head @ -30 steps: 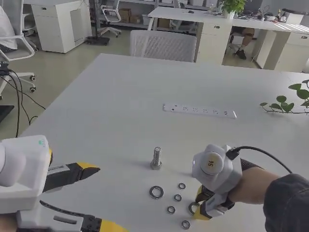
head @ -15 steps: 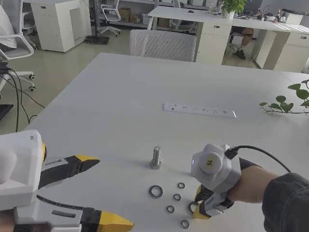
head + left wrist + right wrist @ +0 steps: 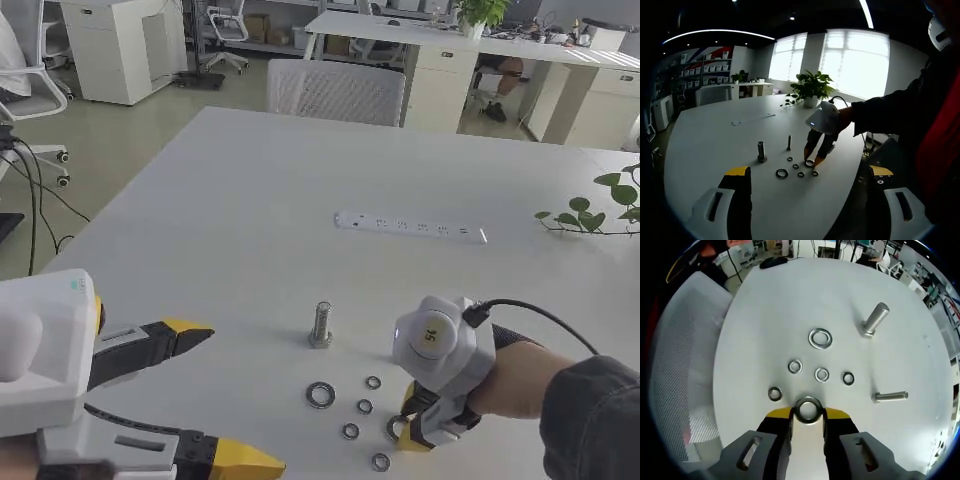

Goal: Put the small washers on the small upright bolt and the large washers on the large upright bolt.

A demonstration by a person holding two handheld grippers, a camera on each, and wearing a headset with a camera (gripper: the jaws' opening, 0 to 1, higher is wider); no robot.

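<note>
The right gripper (image 3: 807, 415) has its fingers (image 3: 779, 415) clamped on the rim of one large washer (image 3: 808, 400), a plain grey steel ring with a wide hole, held flat and low over the tabletop (image 3: 765, 305) close to its near edge. Whether this ring touches the surface I cannot tell.

Just beyond it four small washers (image 3: 822, 374) lie flat and apart from one another, each a thin dull-metal ring. Past them rests a second large washer (image 3: 820, 338), brighter and broader.

The large upright bolt (image 3: 874, 320) stands head-down beyond that washer, with a thick, threaded, bare shank. The small upright bolt (image 3: 890, 396), slim and also bare, stands to the right of the washer group.

In the head view the left gripper (image 3: 240, 397) hangs at the near left corner of the tabletop, well apart from the washers, its black, yellow-tipped fingers (image 3: 190, 328) spread wide with nothing between them. A white power strip (image 3: 412, 227) lies nearer the middle of the tabletop.
</note>
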